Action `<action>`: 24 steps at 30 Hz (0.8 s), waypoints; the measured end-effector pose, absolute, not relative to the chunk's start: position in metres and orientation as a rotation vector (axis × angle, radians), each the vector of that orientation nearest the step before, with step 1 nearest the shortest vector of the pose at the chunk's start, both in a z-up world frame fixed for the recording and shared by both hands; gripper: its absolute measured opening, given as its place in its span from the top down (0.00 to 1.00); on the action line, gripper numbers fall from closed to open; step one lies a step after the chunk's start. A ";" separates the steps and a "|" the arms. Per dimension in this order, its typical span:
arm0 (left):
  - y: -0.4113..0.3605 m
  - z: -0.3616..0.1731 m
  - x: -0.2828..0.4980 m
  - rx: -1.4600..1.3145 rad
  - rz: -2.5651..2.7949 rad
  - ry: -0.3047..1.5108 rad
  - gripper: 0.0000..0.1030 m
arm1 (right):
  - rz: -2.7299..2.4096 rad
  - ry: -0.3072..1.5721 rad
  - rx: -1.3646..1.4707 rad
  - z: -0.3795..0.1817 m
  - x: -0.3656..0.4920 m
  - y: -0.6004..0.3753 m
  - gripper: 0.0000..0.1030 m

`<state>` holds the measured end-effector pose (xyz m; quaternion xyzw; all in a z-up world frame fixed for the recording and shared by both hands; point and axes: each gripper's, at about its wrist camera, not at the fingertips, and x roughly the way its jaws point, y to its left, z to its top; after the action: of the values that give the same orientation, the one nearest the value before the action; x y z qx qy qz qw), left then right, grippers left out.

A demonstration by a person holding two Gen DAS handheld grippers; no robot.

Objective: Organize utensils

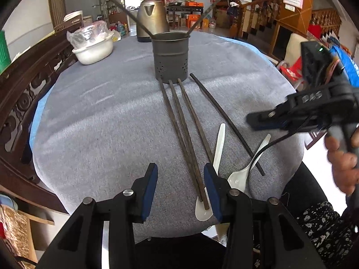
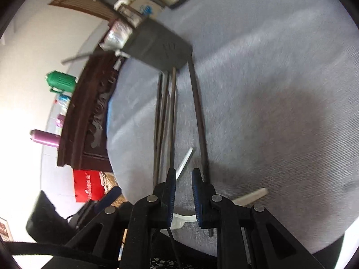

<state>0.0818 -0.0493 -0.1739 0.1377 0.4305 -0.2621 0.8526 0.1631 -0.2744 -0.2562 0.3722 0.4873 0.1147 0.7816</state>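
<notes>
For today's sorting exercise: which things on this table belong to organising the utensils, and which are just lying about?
Belong:
- grey perforated metal utensil holder
- four dark wooden chopsticks
- two white plastic spoons

Lying about:
- brass-coloured metal kettle
- white plastic basin with crumpled clear bags

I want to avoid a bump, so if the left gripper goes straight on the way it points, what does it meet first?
Probably the three dark chopsticks lying together between the left gripper fingers' line, with a white spoon under their near ends. Depth is hard to judge.

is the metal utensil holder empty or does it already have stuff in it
Not empty: the upright holder has two long dark utensils leaning out of its rim.
</notes>
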 end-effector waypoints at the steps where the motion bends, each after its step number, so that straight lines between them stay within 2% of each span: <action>1: -0.052 -0.175 0.082 0.301 -0.558 0.907 0.57 | 0.239 1.054 0.801 -0.253 0.158 -0.281 0.83; 10: -0.097 -0.180 0.092 0.437 -0.667 0.919 0.57 | 0.121 1.188 0.902 -0.279 0.135 -0.309 0.82; 17: -0.124 -0.193 0.113 0.494 -0.725 0.983 0.57 | 0.065 1.183 0.879 -0.277 0.150 -0.299 0.83; 18: -0.127 -0.194 0.115 0.503 -0.726 0.988 0.60 | 0.058 1.185 0.857 -0.275 0.153 -0.297 0.83; 21: -0.132 -0.201 0.117 0.533 -0.734 1.000 0.78 | 0.041 1.169 0.796 -0.270 0.161 -0.290 0.84; 24: -0.132 -0.203 0.120 0.553 -0.727 0.982 0.88 | 0.043 1.148 0.729 -0.267 0.171 -0.286 0.86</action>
<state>0.1204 -0.1315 -0.2028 0.2562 0.4549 -0.3367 0.7836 0.1706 -0.2856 -0.2668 0.3370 0.5309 0.0200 0.7773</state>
